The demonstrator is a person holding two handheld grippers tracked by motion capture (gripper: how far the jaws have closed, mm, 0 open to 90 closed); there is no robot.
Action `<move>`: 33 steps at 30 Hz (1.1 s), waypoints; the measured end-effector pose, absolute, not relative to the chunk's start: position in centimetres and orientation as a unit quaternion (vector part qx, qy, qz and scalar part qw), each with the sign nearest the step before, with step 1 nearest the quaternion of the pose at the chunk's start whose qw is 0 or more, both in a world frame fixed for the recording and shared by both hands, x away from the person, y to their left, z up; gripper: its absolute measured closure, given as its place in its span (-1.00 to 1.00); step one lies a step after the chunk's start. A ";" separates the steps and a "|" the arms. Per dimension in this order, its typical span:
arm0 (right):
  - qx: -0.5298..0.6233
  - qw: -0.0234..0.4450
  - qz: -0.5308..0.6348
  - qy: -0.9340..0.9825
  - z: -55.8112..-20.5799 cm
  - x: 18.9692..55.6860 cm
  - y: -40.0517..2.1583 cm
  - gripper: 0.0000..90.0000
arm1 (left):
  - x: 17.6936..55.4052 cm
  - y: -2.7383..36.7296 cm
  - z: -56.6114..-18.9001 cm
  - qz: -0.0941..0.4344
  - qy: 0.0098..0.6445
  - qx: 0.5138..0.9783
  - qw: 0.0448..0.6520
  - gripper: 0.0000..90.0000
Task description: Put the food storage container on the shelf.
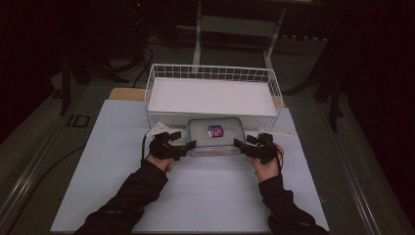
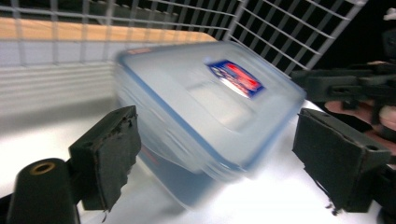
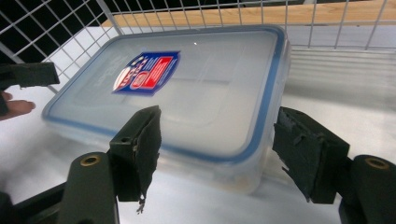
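Nearest to me, my two sleeves come in from the near edge of the white table (image 1: 205, 196). My left gripper (image 1: 190, 146) is at the left end of the plastic container (image 1: 215, 137). Its jaws stand apart, and the pads do not press on the box. In the left gripper view the container (image 2: 205, 112) is blurred between the jaws. My right gripper (image 1: 238, 145) is at the right end of the container, and its jaws are also apart, with a gap at each pad in the right gripper view. The container (image 3: 187, 93) has a blue rim and a red and blue label (image 3: 147, 72) on the lid. It lies on the table, just in front of the white wire basket (image 1: 213, 73), which stands at the far edge.
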State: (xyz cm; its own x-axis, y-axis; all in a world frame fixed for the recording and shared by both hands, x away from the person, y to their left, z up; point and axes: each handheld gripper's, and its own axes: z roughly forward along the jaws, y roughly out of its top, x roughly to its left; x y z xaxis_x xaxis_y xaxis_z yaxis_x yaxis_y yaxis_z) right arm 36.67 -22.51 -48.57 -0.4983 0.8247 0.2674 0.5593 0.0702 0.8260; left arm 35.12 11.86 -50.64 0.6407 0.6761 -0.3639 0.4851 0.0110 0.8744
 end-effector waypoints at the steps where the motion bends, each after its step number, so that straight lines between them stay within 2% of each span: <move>1: 0.478 0.140 0.483 0.720 -48.4 36.3 -22.5 -0.28 | 34.8 11.9 -50.6 0.082 0.411 0.701 0.577 -0.68; 4: 0.469 0.147 0.486 0.723 -47.9 35.1 -22.3 -0.26 | 33.7 12.1 -50.2 0.070 0.406 0.702 0.581 -0.79; 9: 0.454 0.129 0.499 0.727 -47.6 33.6 -21.9 -0.15 | 32.5 12.4 -49.9 0.076 0.400 0.706 0.579 -0.94; 11: 0.446 0.116 0.497 0.736 -47.7 32.8 -21.1 -0.01 | 31.0 12.5 -49.9 0.077 0.397 0.722 0.562 -0.97; 17: 0.428 0.108 0.482 0.757 -48.4 32.3 -19.5 0.41 | 29.3 12.7 -50.1 0.094 0.387 0.728 0.558 -0.99; 21: 0.417 0.093 0.470 0.772 -49.1 32.4 -18.5 0.97 | 28.8 12.5 -50.6 0.109 0.382 0.739 0.544 -0.99; 23: 0.420 0.084 0.464 0.776 -49.5 32.7 -18.2 1.00 | 28.8 12.5 -50.8 0.102 0.386 0.742 0.539 -0.99; 33: 0.422 0.092 0.444 0.785 -50.7 33.9 -17.1 1.00 | 28.3 12.2 -51.0 0.108 0.370 0.741 0.550 -1.00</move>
State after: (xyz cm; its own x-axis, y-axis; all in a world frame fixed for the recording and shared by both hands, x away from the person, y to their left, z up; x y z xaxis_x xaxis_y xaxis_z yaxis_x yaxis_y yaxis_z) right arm 33.92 -17.09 -50.66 -0.6266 0.7446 0.2302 0.5814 0.2498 0.7744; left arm 28.30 12.20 -50.95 0.7022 0.6677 -0.2470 0.4293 -0.1203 0.8951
